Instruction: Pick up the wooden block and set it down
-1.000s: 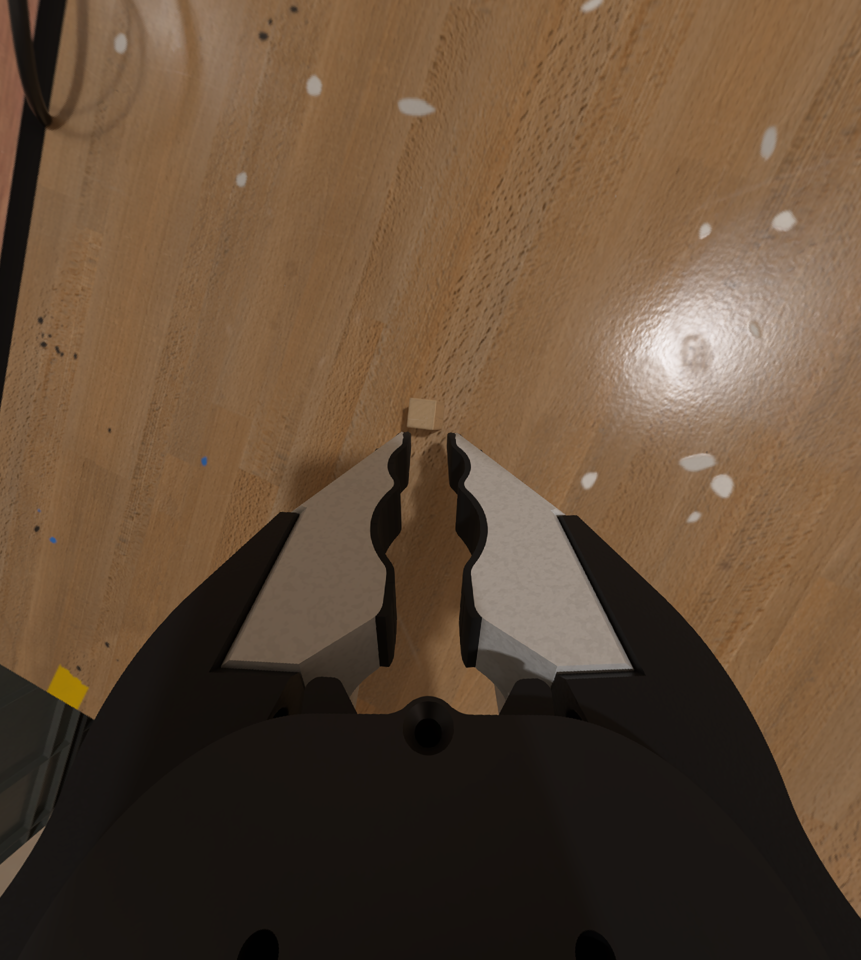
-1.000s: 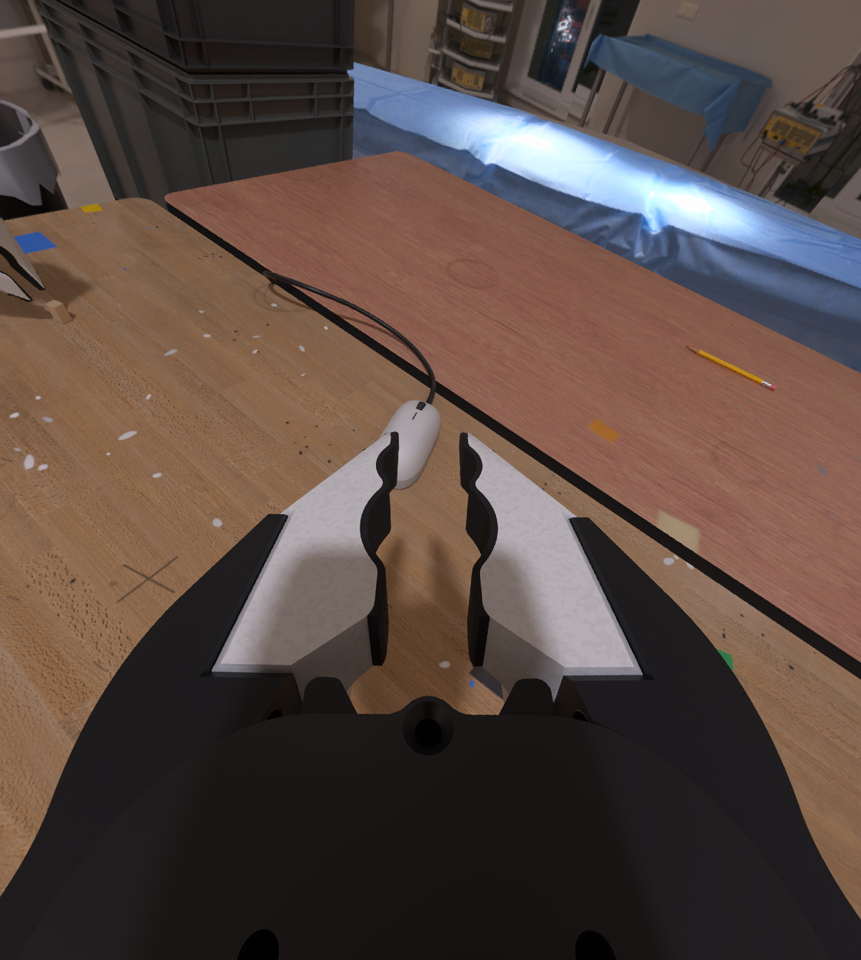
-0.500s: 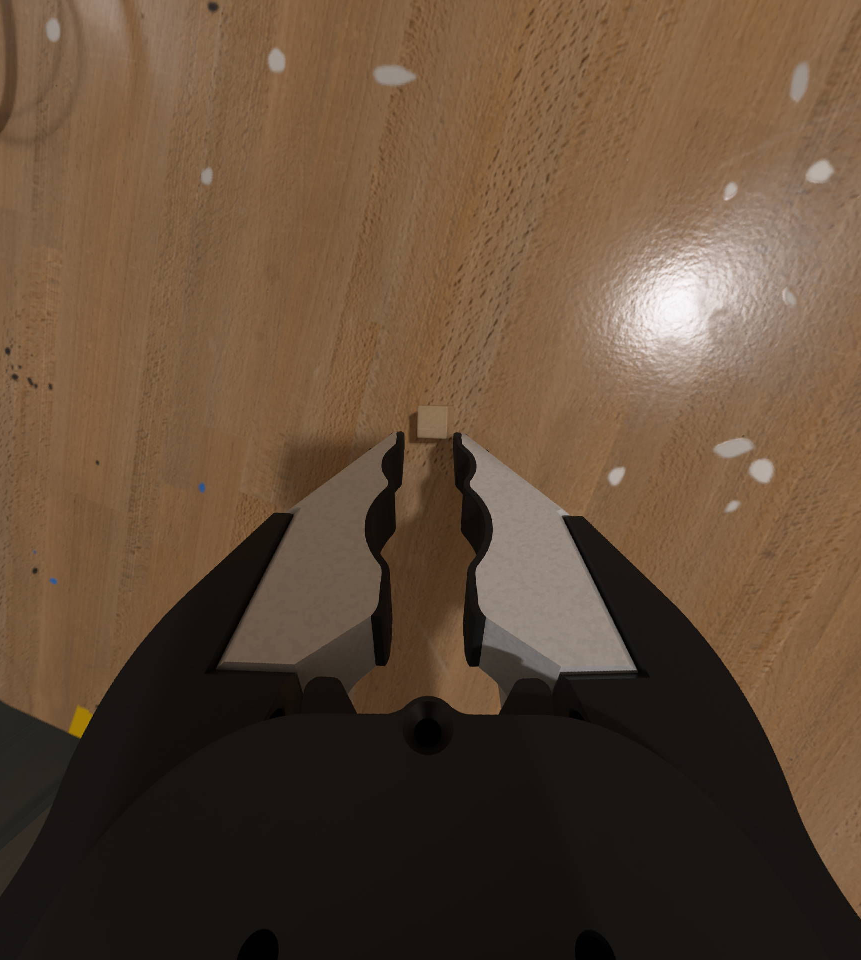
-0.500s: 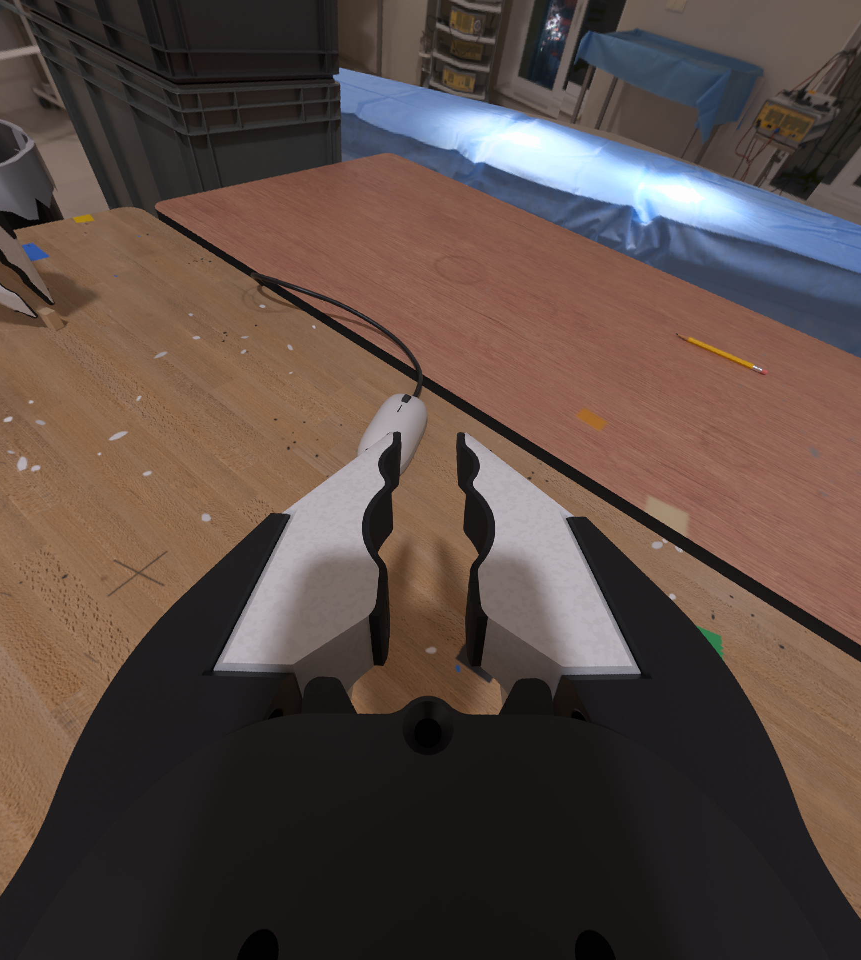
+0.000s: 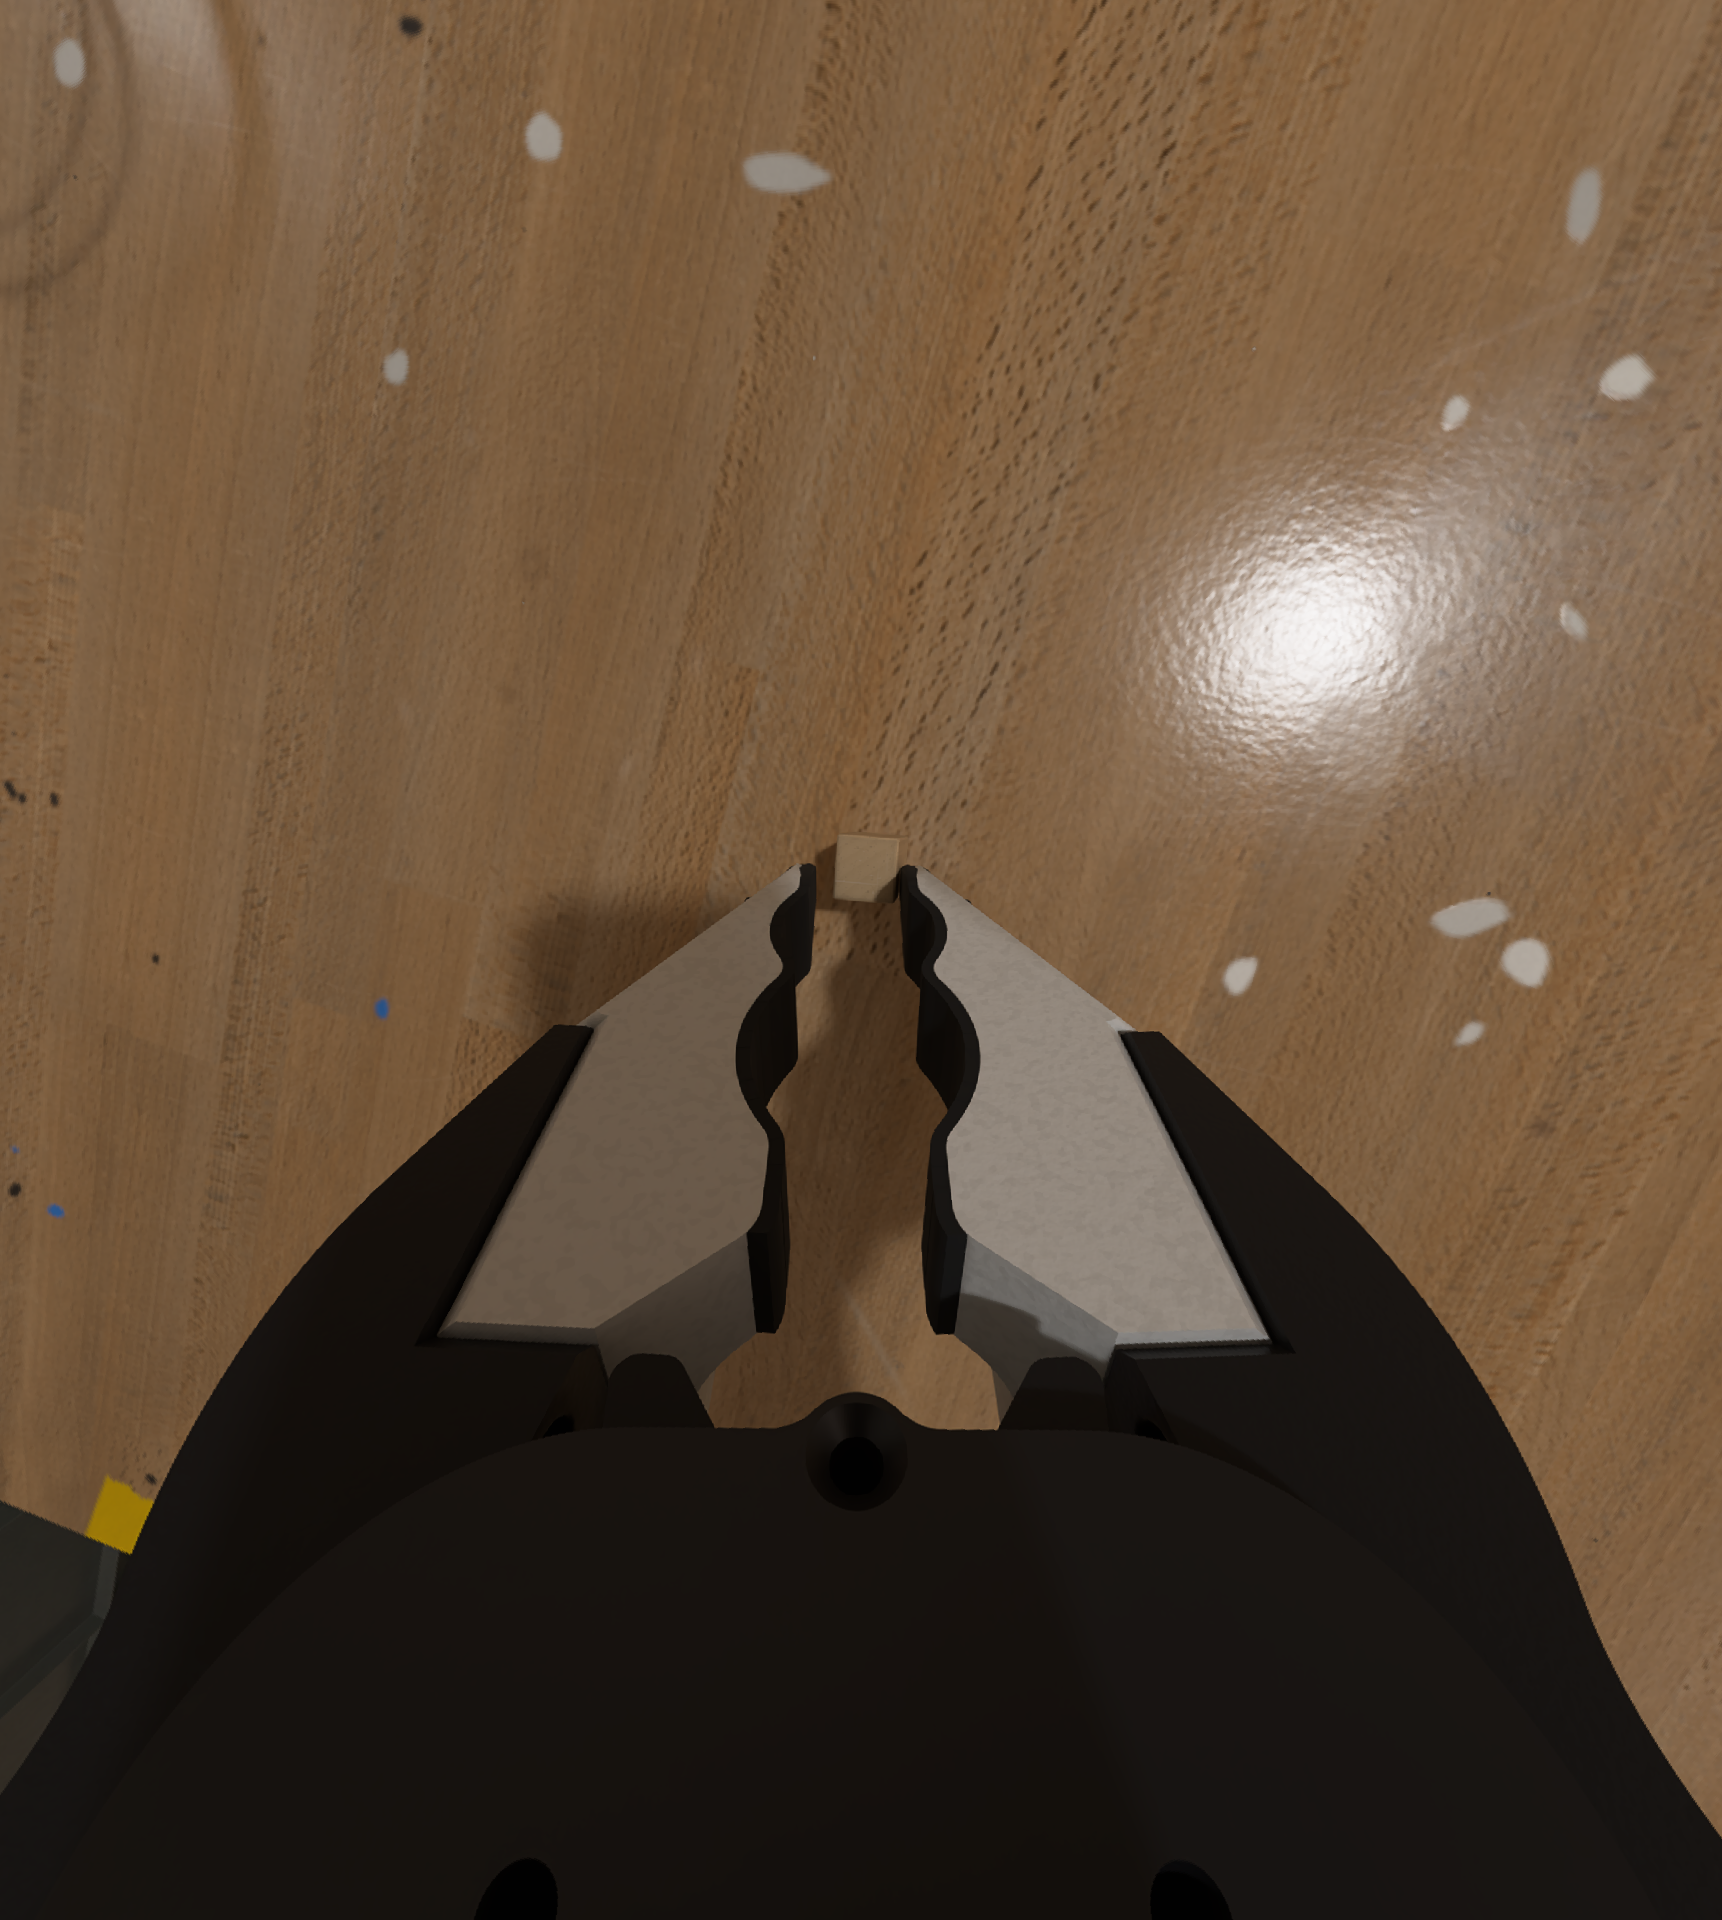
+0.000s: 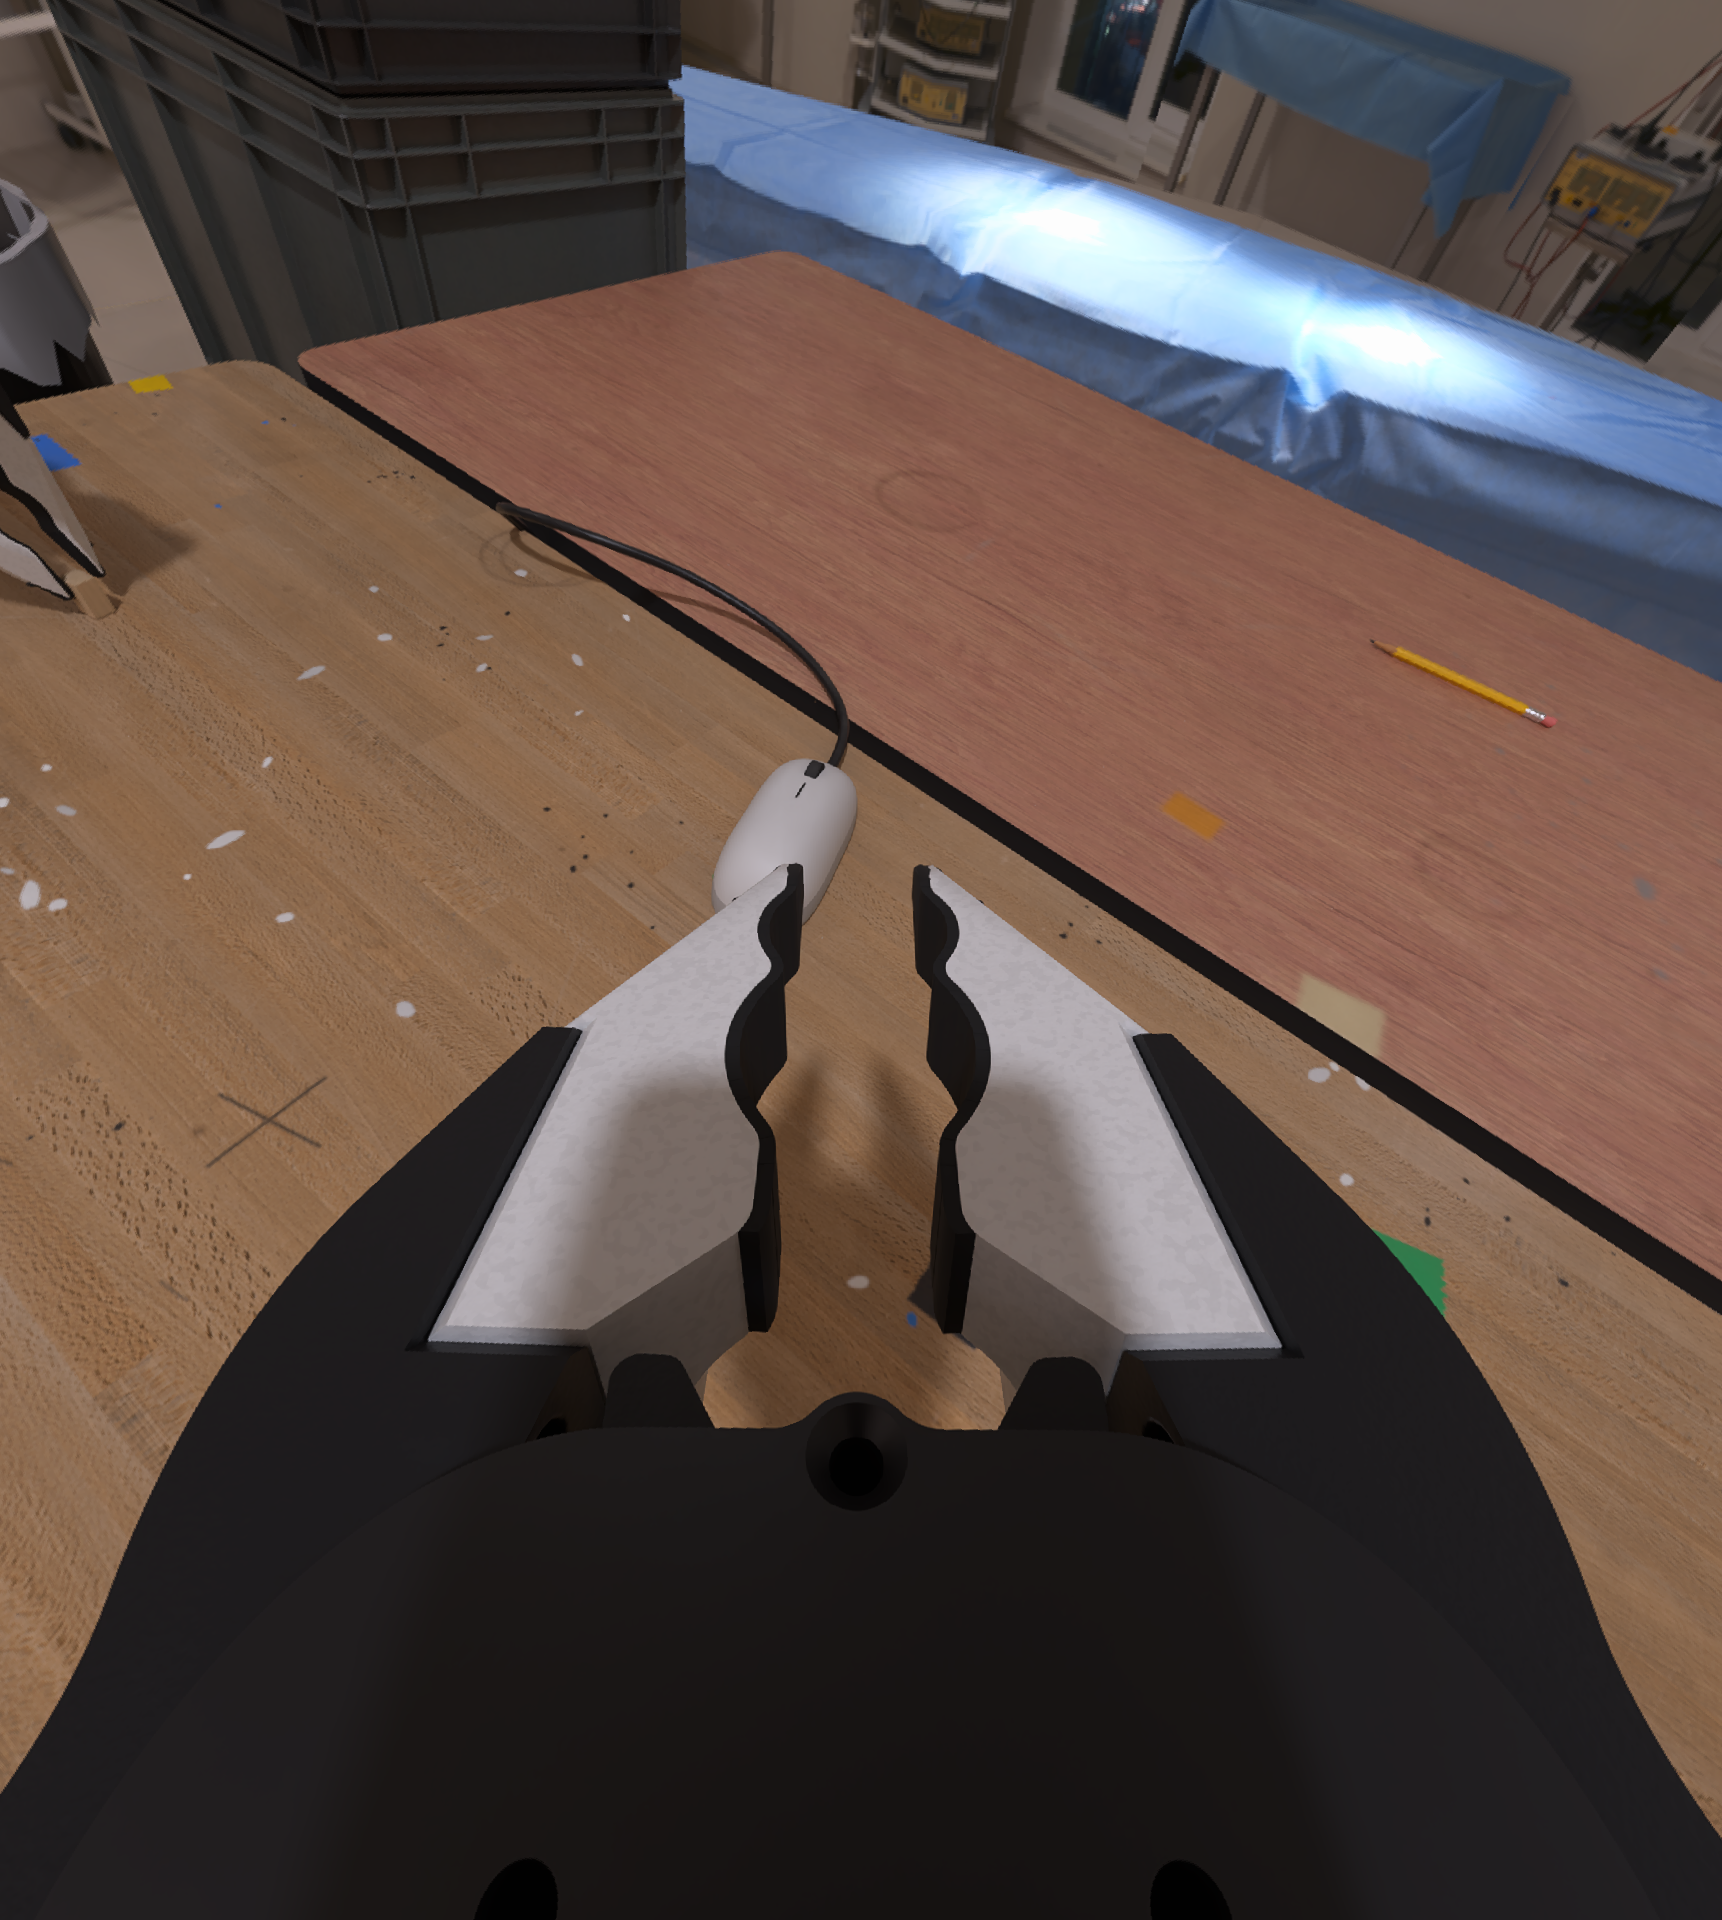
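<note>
Pale wood marks the wooden block (image 5: 867,865), a small cube resting on the light butcher-block workbench (image 5: 524,571) right at the tips of the left gripper (image 5: 857,883). That gripper points steeply down at the bench with its fingers apart; the block sits at the mouth of the gap and partly beyond it, close to the right fingertip, though whether it touches cannot be told. Nothing lies between the fingers and the block. White paint flecks, dark specks and a bright glare patch (image 5: 1304,634) dot the surface around it, and a yellow tape square (image 5: 117,1514) sits at the bench's corner.

From the right wrist view the left gripper (image 6: 83,582) shows far off at the left edge, its tips down at the block (image 6: 96,601). The right gripper (image 6: 857,883) hovers over the same bench, well apart from the block, fingers spread with nothing between them. Just beyond its left fingertip lies a white computer mouse (image 6: 789,831), its black cable (image 6: 711,603) curving back toward the bench's far edge. A pencilled cross (image 6: 267,1122) marks the wood to the left. Beside the bench stands a reddish-brown table (image 6: 1044,582) carrying a yellow pencil (image 6: 1459,683), with stacked grey crates (image 6: 389,156) and a blue-draped surface (image 6: 1200,270) behind.
</note>
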`<move>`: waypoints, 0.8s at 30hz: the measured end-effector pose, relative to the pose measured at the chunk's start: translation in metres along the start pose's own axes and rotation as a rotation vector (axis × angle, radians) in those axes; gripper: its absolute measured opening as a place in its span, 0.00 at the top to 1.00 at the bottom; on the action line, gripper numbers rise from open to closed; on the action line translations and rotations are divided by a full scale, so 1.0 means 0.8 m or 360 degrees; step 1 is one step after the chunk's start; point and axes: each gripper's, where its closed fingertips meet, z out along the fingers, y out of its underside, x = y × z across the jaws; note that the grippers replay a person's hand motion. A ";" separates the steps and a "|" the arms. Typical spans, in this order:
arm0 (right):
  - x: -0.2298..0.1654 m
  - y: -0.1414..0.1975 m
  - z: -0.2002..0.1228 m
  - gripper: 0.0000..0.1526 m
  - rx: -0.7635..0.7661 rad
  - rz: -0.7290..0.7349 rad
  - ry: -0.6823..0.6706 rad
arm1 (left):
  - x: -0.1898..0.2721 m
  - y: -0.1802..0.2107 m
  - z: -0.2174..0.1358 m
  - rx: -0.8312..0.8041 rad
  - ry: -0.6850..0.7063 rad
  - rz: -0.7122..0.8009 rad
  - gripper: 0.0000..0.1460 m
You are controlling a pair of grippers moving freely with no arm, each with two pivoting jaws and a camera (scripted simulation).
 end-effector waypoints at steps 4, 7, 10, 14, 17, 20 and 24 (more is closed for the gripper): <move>0.000 0.002 0.001 0.86 -0.0017 -0.0005 -0.0007 | 0.001 0.000 0.001 -0.0011 0.0023 -0.0003 0.91; -0.002 0.003 0.002 0.86 -0.0025 -0.0012 -0.0014 | 0.002 0.000 0.001 -0.0018 0.0034 -0.0007 0.92; -0.003 0.003 0.003 0.86 -0.0036 -0.0018 -0.0018 | 0.003 0.000 0.000 -0.0010 0.0044 -0.0026 0.92; -0.004 0.004 0.004 0.86 -0.0041 -0.0026 -0.0026 | 0.003 0.000 0.000 0.0004 0.0043 -0.0049 0.92; -0.004 0.003 0.004 0.87 -0.0036 -0.0022 -0.0032 | 0.001 0.002 -0.001 0.0015 0.0001 -0.0039 0.92; -0.004 0.002 0.003 0.87 -0.0024 -0.0021 -0.0040 | 0.000 -0.004 -0.017 0.0075 -0.0038 -0.0059 0.92; -0.001 -0.004 -0.003 0.87 0.0013 -0.0009 -0.0043 | -0.008 -0.035 -0.073 0.0175 -0.0175 -0.0033 0.92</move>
